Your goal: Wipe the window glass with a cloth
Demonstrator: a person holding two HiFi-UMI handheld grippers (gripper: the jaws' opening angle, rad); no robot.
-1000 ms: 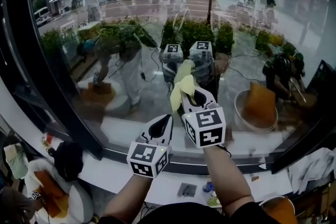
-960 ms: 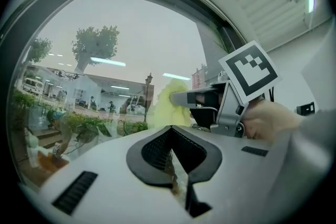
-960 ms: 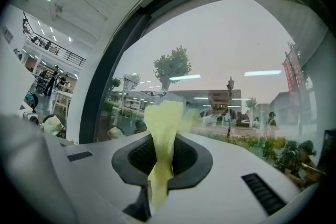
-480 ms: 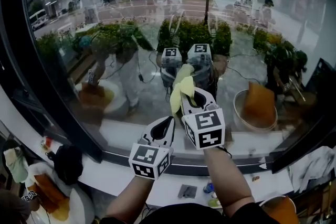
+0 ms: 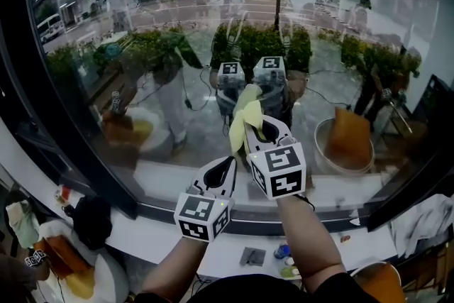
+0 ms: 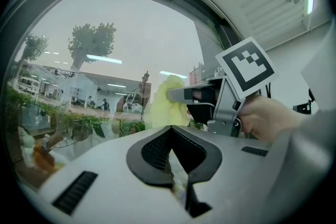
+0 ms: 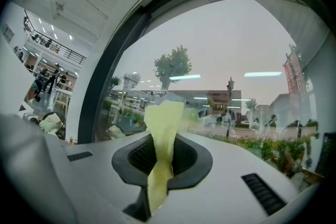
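The window glass (image 5: pixel 163 32) fills the head view, full of reflections. My right gripper (image 5: pixel 259 127) is shut on a yellow cloth (image 5: pixel 242 117), whose free end is up against the pane. In the right gripper view the cloth (image 7: pixel 164 113) runs up between the jaws of that gripper (image 7: pixel 163 140) toward the glass (image 7: pixel 220 44). My left gripper (image 5: pixel 224 165) hangs lower and to the left, shut, with nothing in it. The left gripper view has its jaws (image 6: pixel 171 135) together, with the yellow cloth (image 6: pixel 167 102) and the right gripper (image 6: pixel 195 95) above and beyond them.
A black window frame (image 5: pixel 234 215) runs under the glass, with a white sill (image 5: pixel 149 232) below it. Small items (image 5: pixel 252 256) lie on the sill. A black object (image 5: pixel 92 216) and a plate (image 5: pixel 106 277) sit at lower left; white fabric (image 5: pixel 424 223) lies at right.
Both grippers hold nearly the same place against the pane. Only the figures seen in the glass have shifted.
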